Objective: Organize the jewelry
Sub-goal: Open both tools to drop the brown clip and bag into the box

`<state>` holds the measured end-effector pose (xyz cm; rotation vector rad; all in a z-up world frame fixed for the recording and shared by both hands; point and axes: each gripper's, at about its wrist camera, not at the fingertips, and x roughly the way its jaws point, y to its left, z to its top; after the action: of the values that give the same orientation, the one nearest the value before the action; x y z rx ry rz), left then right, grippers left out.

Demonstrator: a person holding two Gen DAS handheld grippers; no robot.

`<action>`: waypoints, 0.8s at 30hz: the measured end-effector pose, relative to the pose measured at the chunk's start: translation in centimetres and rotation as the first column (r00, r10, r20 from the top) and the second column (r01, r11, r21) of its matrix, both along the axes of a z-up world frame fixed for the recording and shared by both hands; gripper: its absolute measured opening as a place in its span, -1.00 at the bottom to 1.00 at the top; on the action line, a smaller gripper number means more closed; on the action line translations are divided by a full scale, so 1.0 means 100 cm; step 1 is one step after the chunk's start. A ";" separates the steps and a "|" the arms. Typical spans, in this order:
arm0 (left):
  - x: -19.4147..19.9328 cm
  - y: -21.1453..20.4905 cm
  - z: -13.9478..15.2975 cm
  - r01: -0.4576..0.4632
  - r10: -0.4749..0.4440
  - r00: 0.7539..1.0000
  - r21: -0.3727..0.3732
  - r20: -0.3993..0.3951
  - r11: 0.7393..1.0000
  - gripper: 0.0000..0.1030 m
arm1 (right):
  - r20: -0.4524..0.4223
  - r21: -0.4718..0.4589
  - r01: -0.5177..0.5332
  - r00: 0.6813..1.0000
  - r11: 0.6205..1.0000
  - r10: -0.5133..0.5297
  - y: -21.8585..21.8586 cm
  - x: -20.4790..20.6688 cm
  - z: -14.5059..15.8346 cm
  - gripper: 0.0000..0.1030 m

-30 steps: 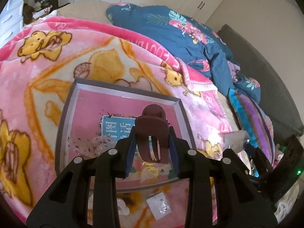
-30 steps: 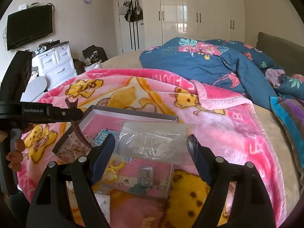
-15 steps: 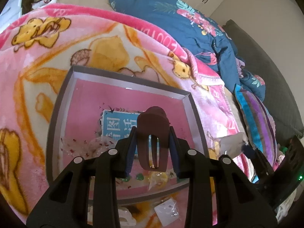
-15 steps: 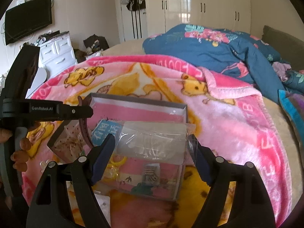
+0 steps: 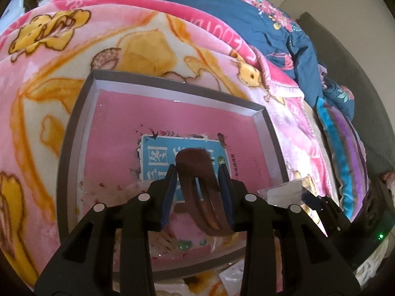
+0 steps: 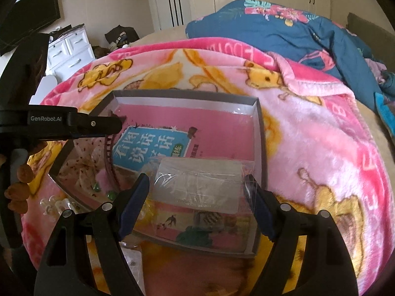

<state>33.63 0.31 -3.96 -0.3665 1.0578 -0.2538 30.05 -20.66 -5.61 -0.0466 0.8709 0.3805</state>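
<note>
We are holding a dark maroon headband (image 5: 197,180) in our left gripper (image 5: 198,172), its blue-padded jaws clenched on the band's curved, glossy plastic arc. The band is hanging over the middle of a shallow grey box (image 5: 74,133), just above the blue label (image 5: 158,157) printed on its smooth pink floor. From the right wrist view the headband (image 6: 108,155) is showing as a thin toothed curve dipping into the box (image 6: 261,148) under the left gripper (image 6: 116,123).

Our right gripper (image 6: 197,185) is gripping a flat, clear plastic bag (image 6: 200,182), crinkled and shiny, stretched between the pads over the box's near right part. What is lying inside the bag is too faint to tell.

The box is sitting on a fluffy pink blanket (image 6: 321,148) with yellow cartoon bears. A rumpled blue floral quilt (image 6: 284,27) is lying behind it. Small clear packets (image 6: 54,204) are resting on the blanket by the box's left corner.
</note>
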 end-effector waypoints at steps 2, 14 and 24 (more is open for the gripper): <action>0.001 0.001 -0.002 -0.002 0.002 1.000 -0.002 -0.007 1.000 -0.51 | -0.009 -0.006 0.002 1.000 1.000 -0.002 0.001 0.002 -0.003 0.51; -0.005 0.002 0.004 -0.001 0.001 1.000 0.017 0.004 1.000 -0.50 | -0.042 0.005 0.016 0.999 1.000 -0.016 0.000 -0.005 -0.005 0.78; -0.032 0.005 0.034 0.007 -0.009 0.998 0.050 0.055 0.999 -0.31 | 0.033 0.039 0.069 0.997 0.997 -0.070 -0.019 -0.032 0.034 0.89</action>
<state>30.46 0.76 -0.54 -0.3091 1.0093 -0.2431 26.86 -22.52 -2.22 0.0117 0.8289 0.3300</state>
